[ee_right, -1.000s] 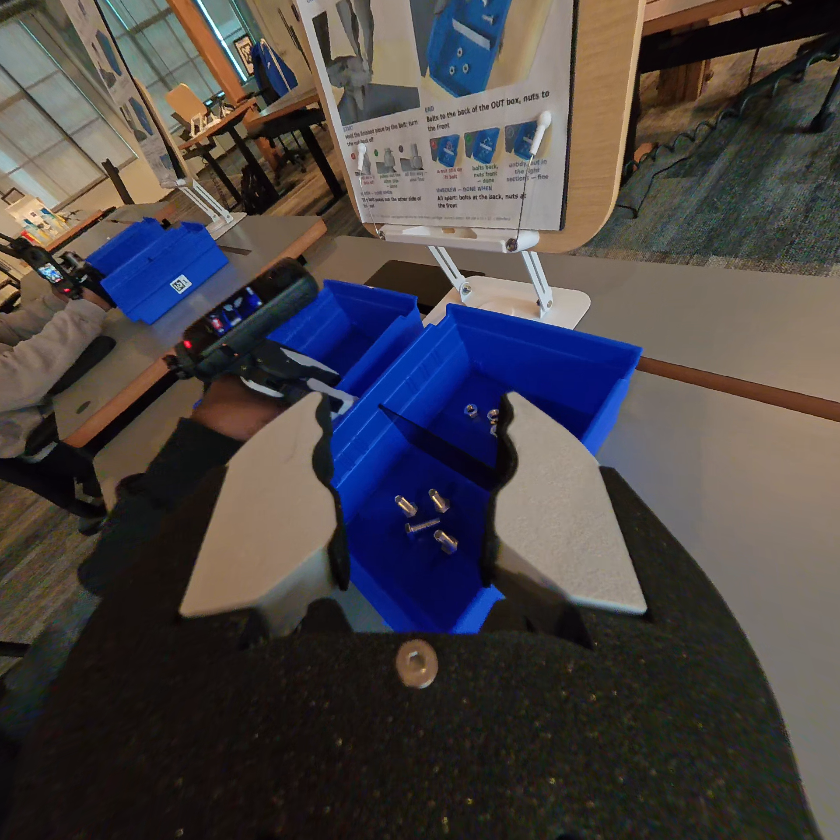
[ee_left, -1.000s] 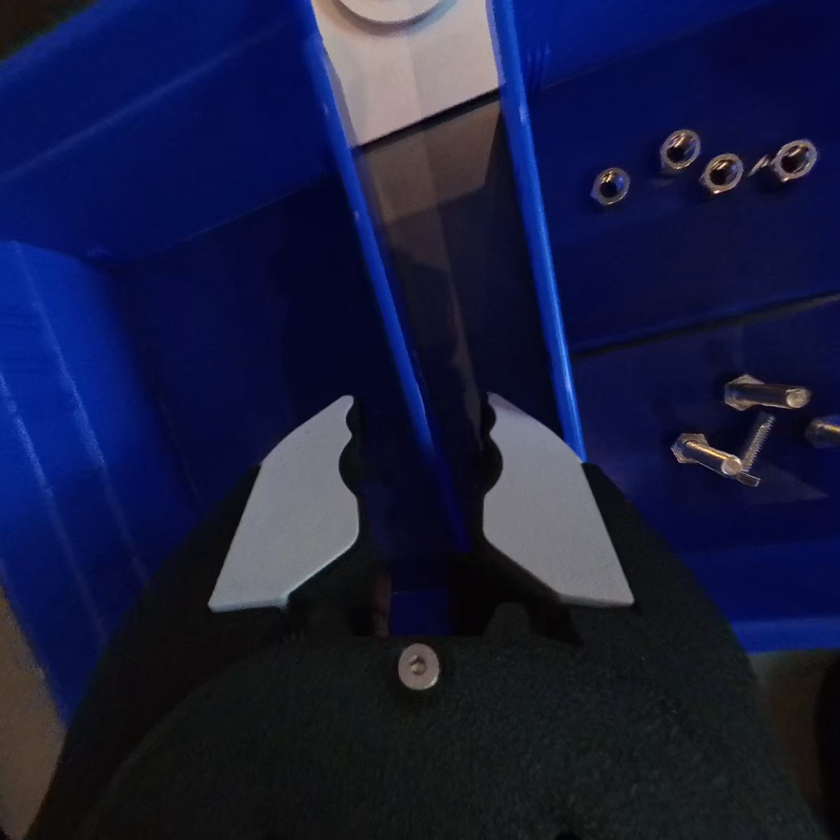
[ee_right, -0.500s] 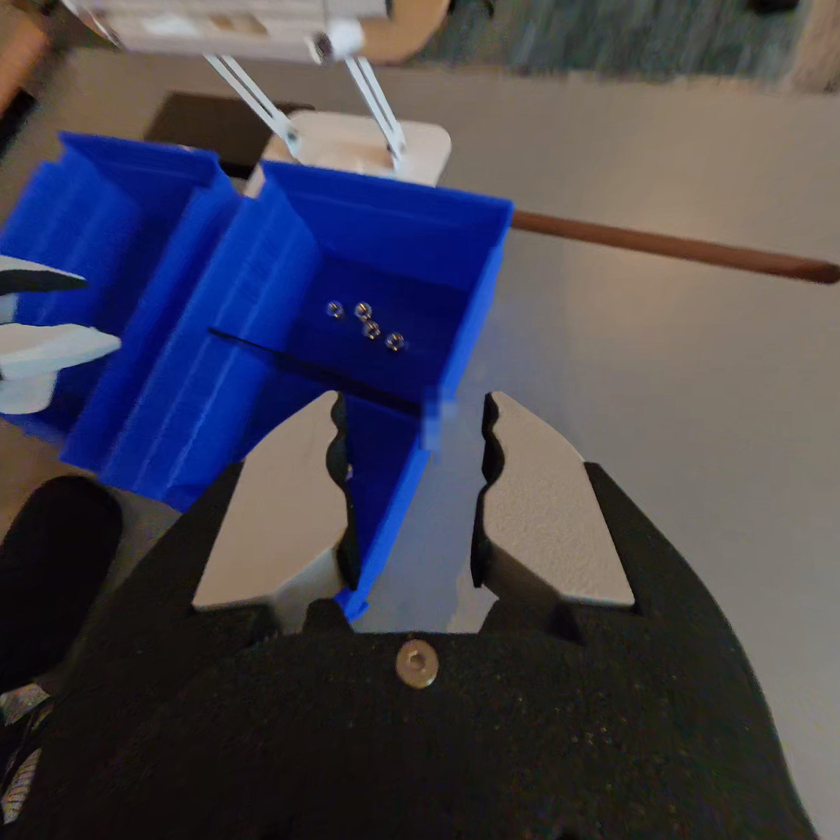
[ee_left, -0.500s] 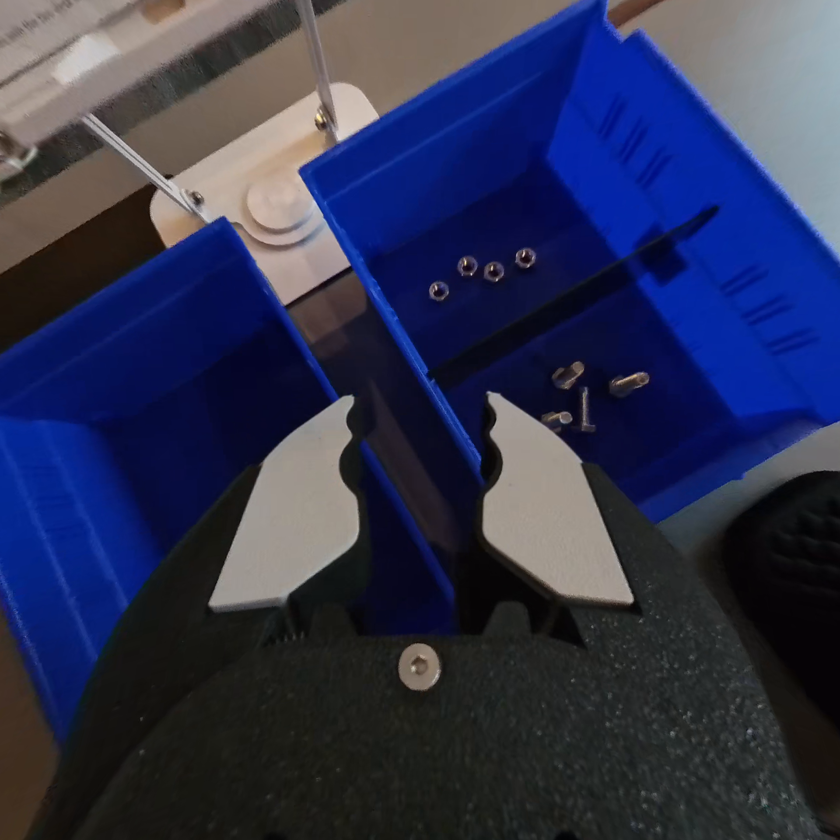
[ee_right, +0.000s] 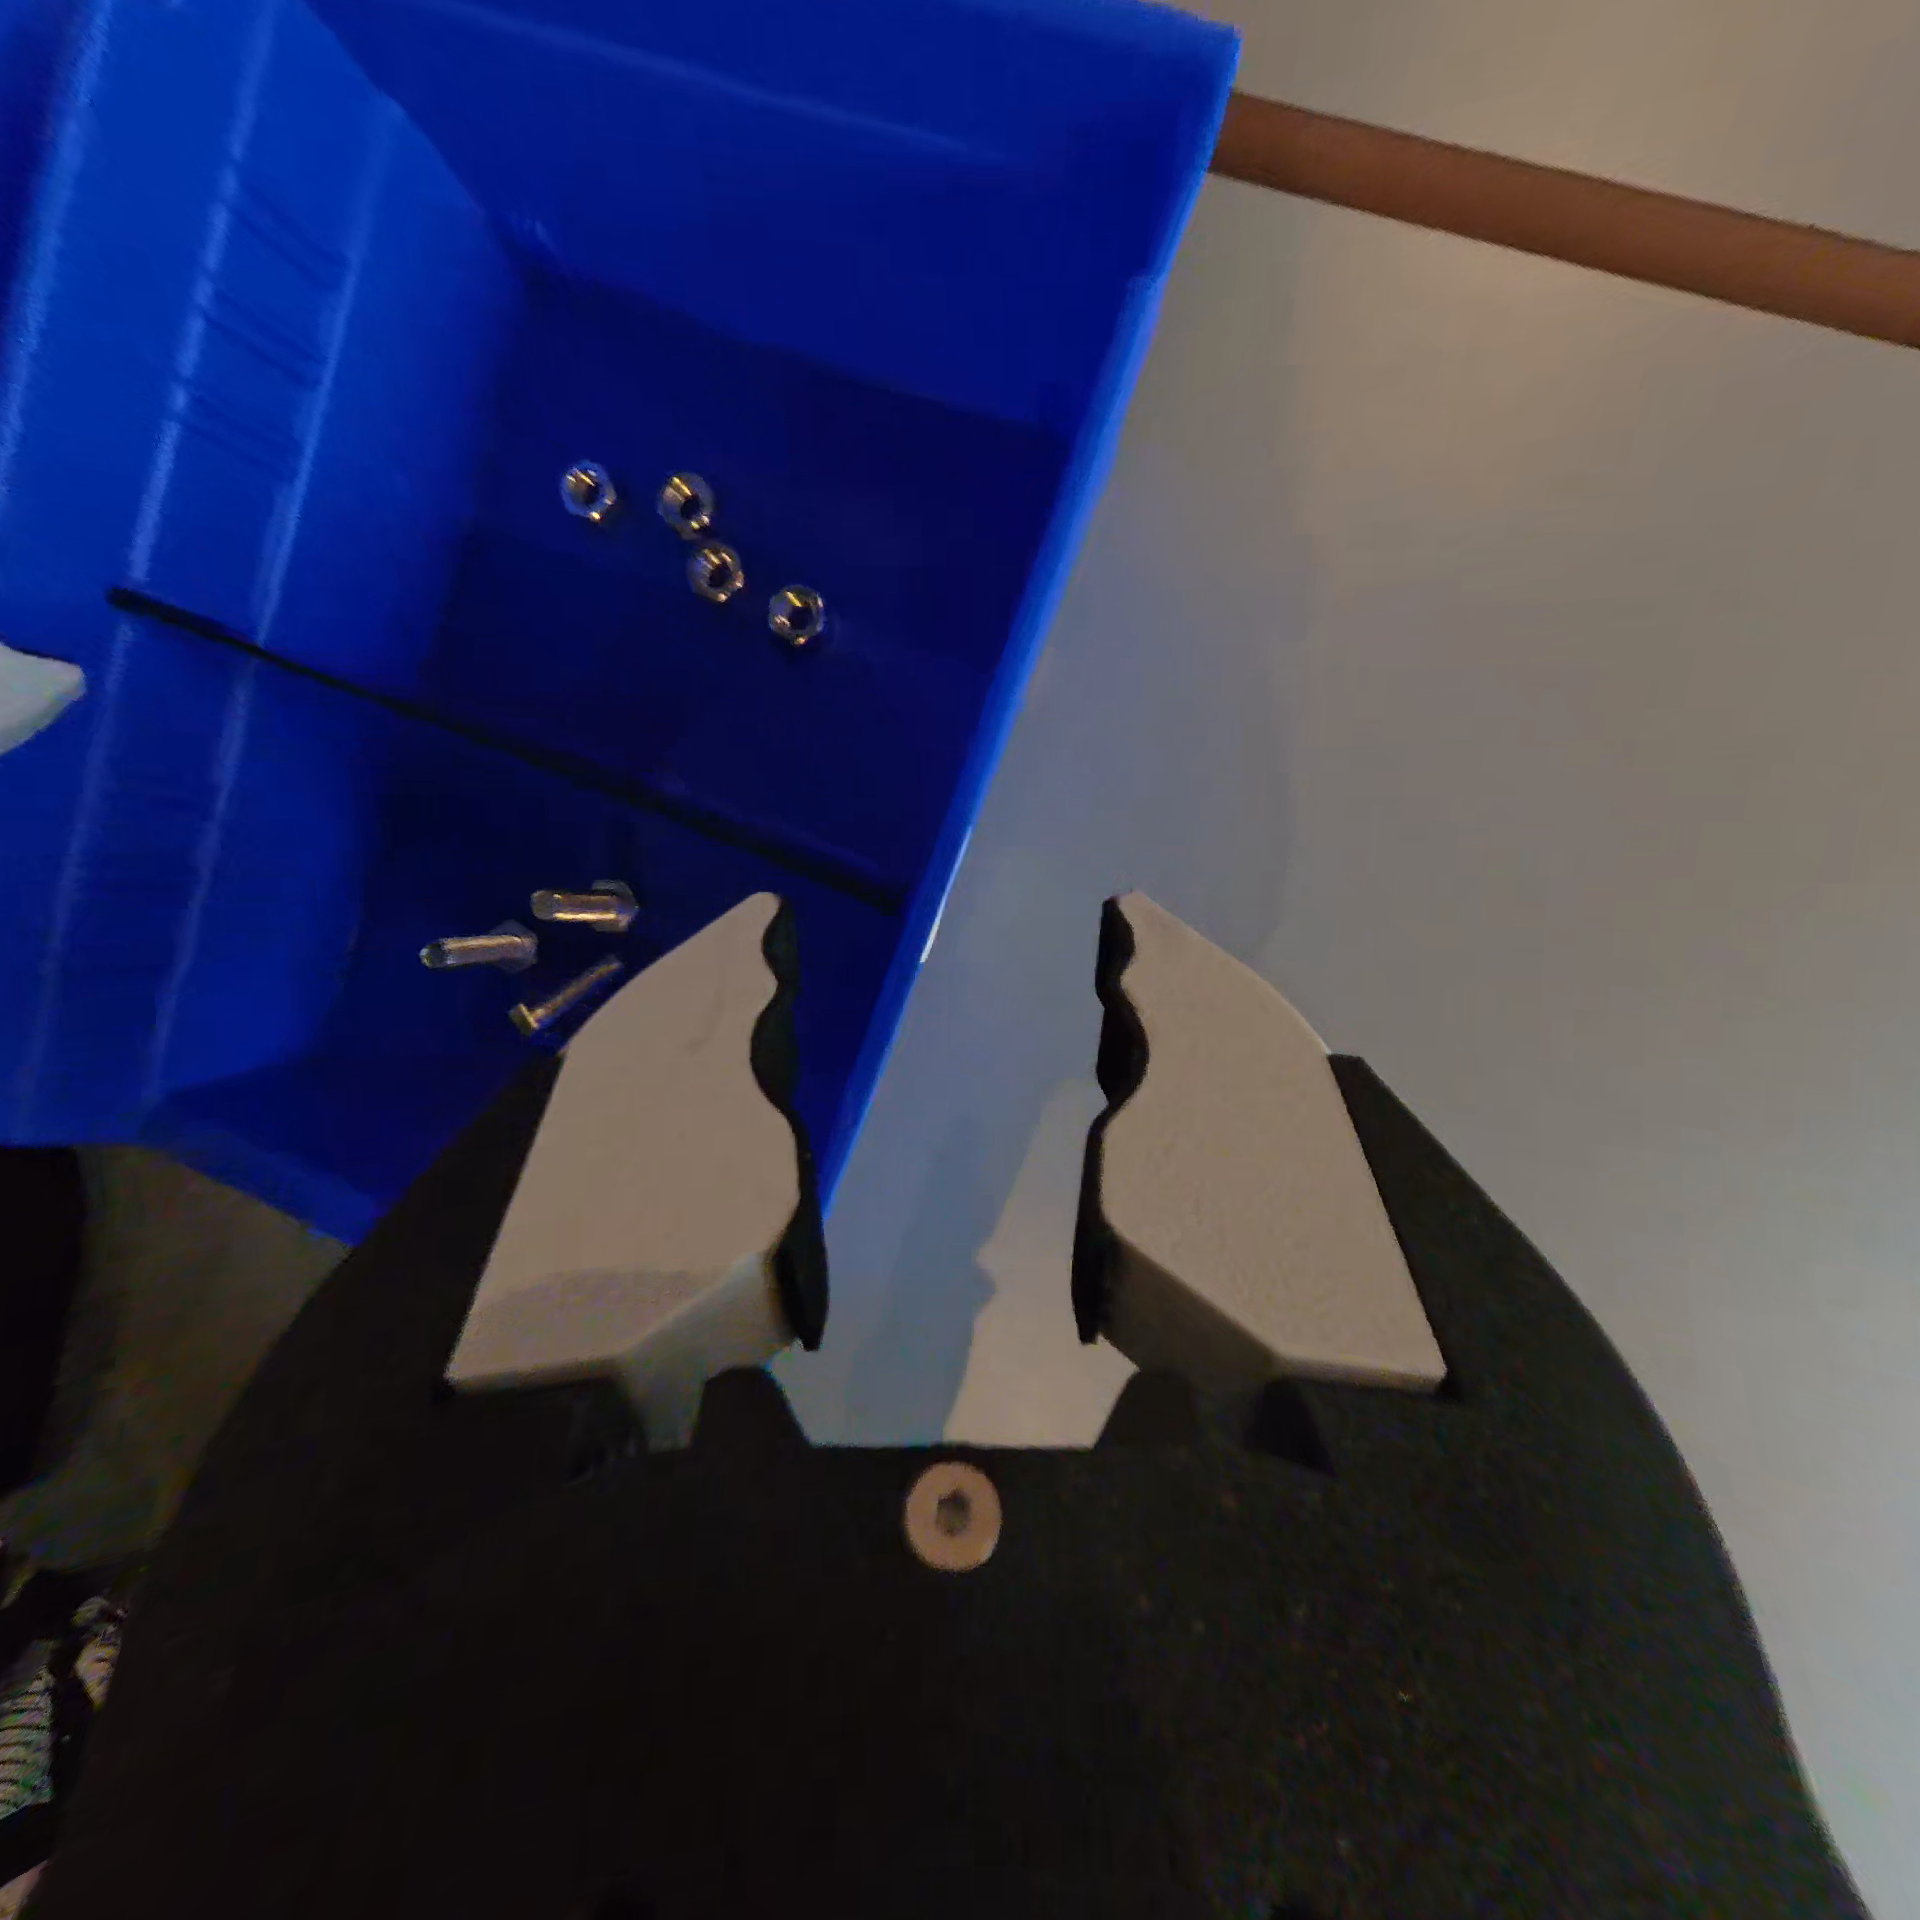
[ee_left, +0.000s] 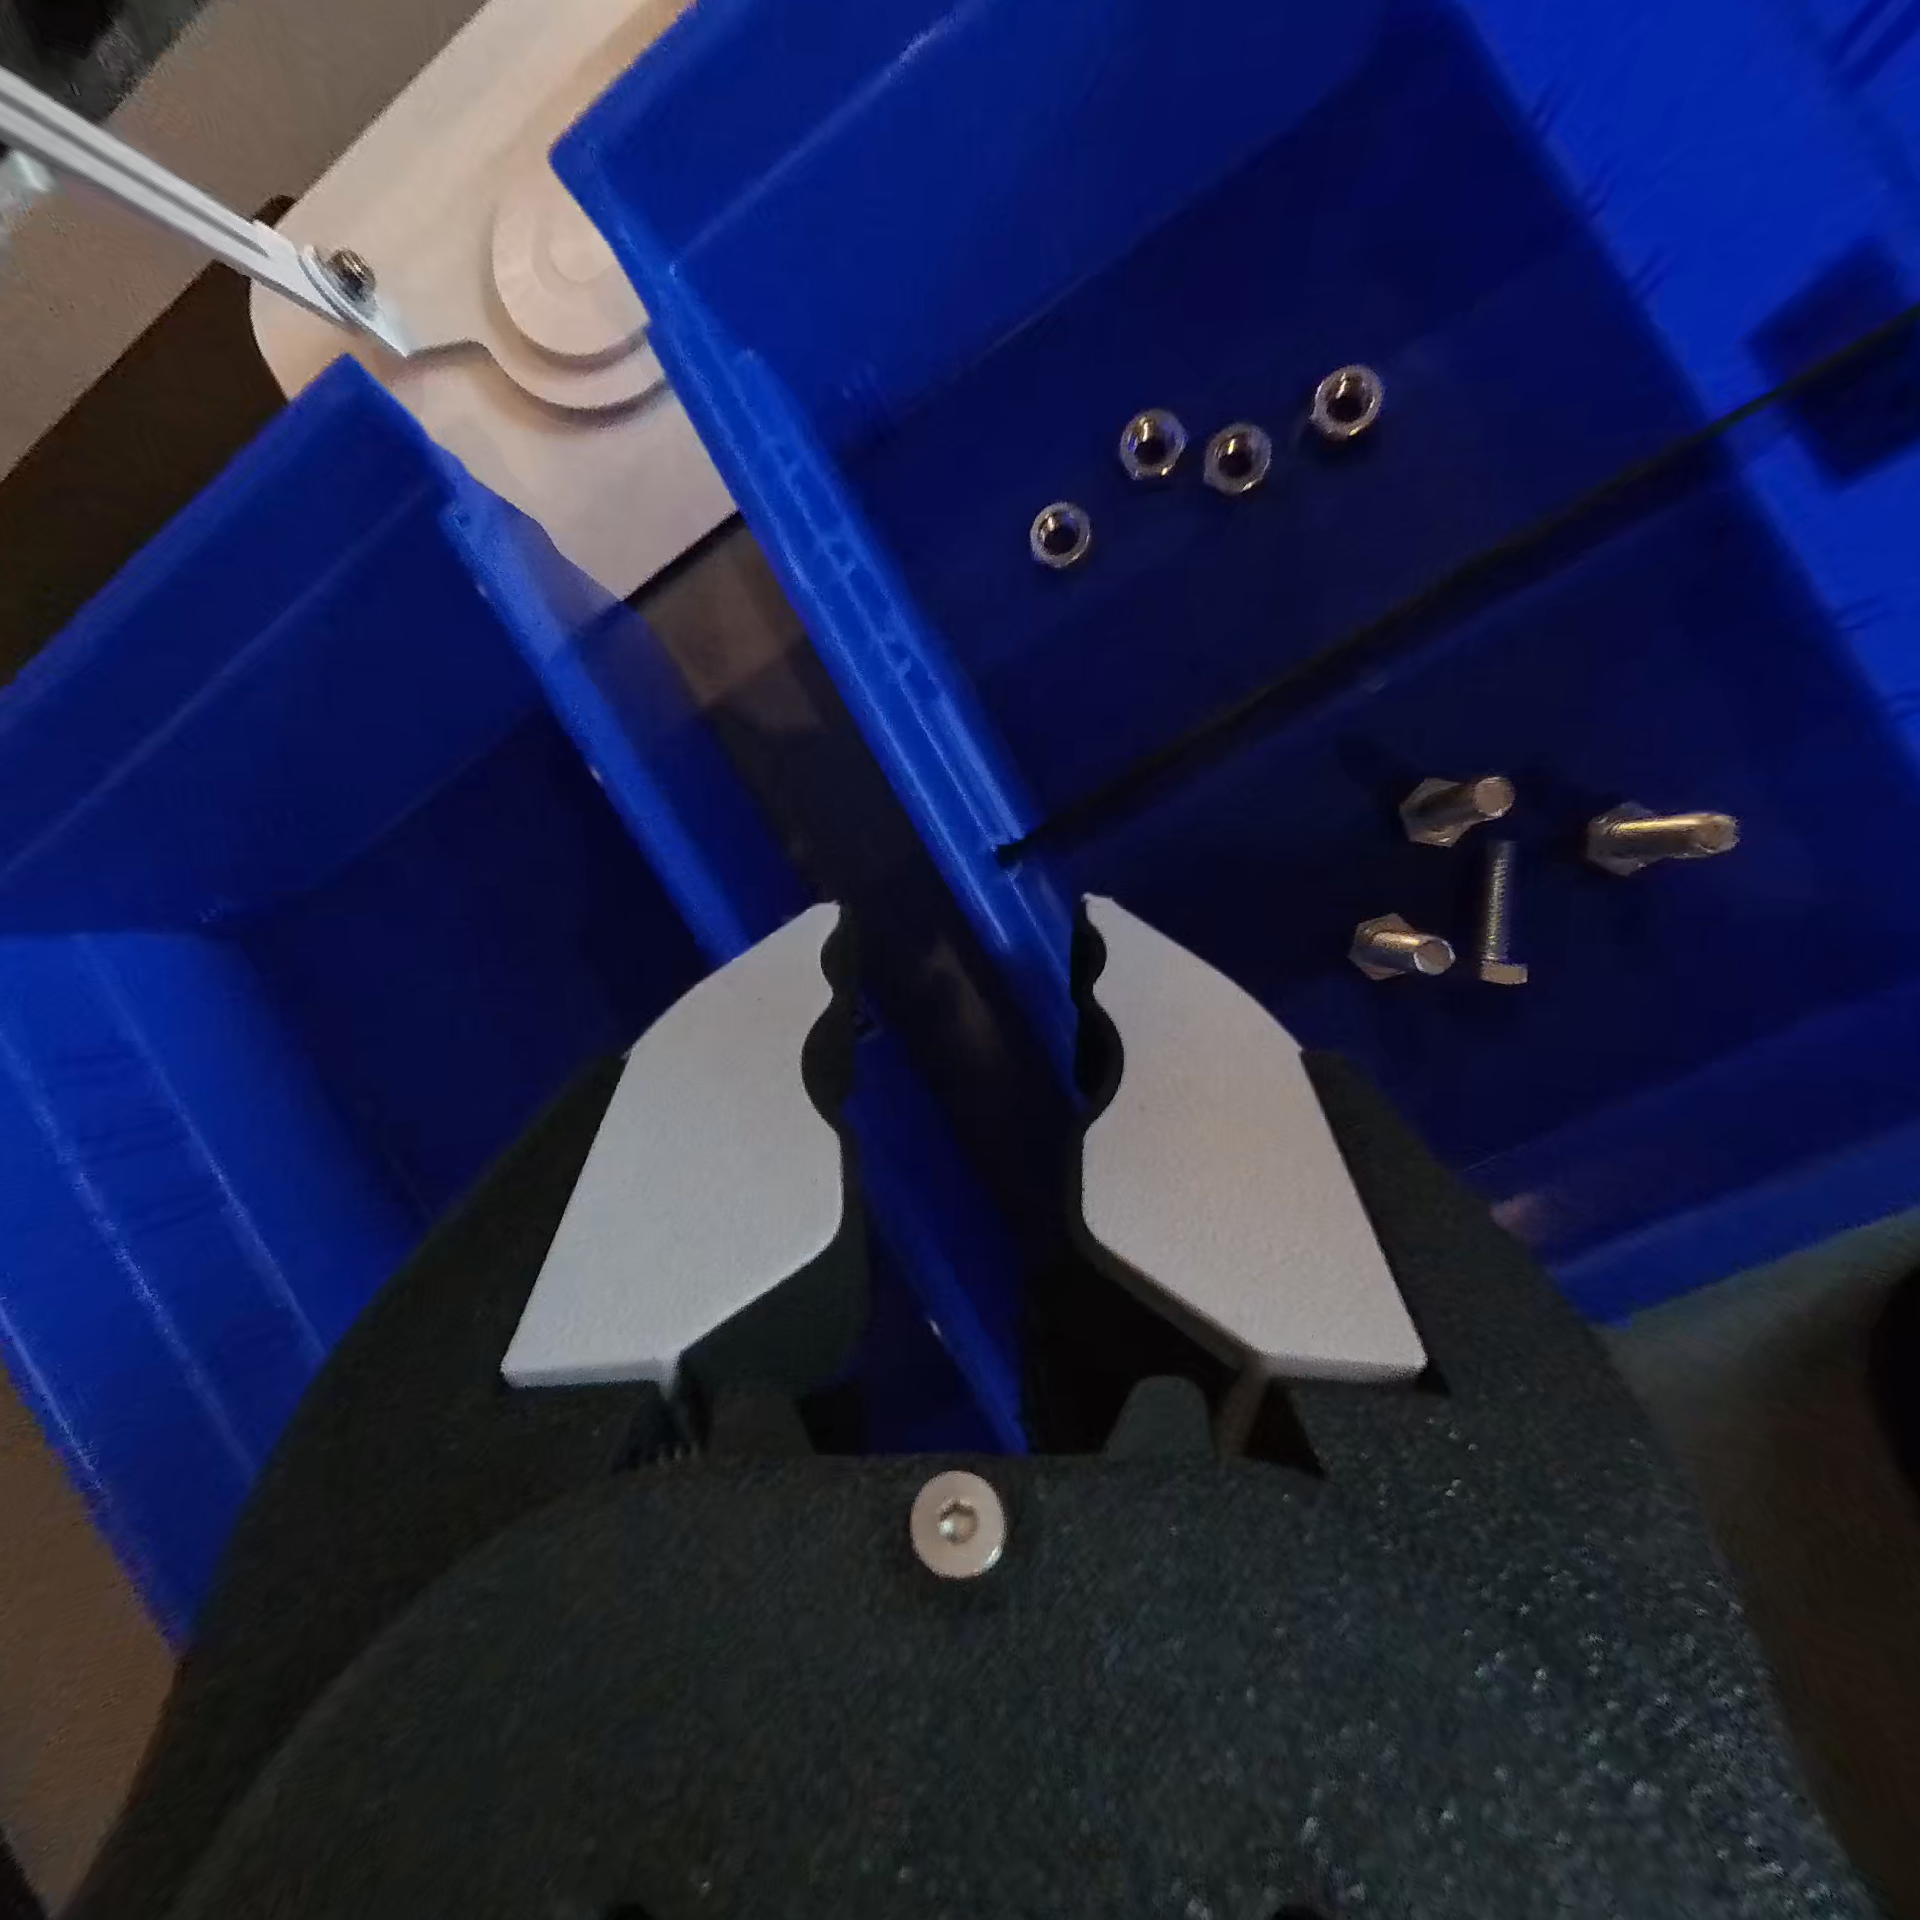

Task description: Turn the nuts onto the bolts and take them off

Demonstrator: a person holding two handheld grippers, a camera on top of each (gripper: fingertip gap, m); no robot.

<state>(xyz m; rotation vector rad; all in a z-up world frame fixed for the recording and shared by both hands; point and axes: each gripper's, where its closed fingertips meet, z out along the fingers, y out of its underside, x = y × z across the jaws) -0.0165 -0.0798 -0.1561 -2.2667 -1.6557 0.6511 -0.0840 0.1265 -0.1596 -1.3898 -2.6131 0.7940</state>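
Both tools are spread and holding nothing. The left tool (ee_left: 961,914) straddles the wall between the two bins; the right tool (ee_right: 940,914) straddles the right wall of the right bin (ee_right: 1101,499). Four nuts (ee_left: 1231,457) sit loose in the far compartment, four bolts (ee_left: 1496,894) in the near one, with a thin black divider (ee_left: 1403,623) between them. Small smooth steel bits like these are probably light, stiff and slippery, and the bolts will likely roll. I'd pinch a bolt across its shank and a nut across its flats. The walls are tall, so come in from above. The left bin (ee_left: 208,727) shows nothing inside, and there's bare table (ee_right: 1507,675) to the right.
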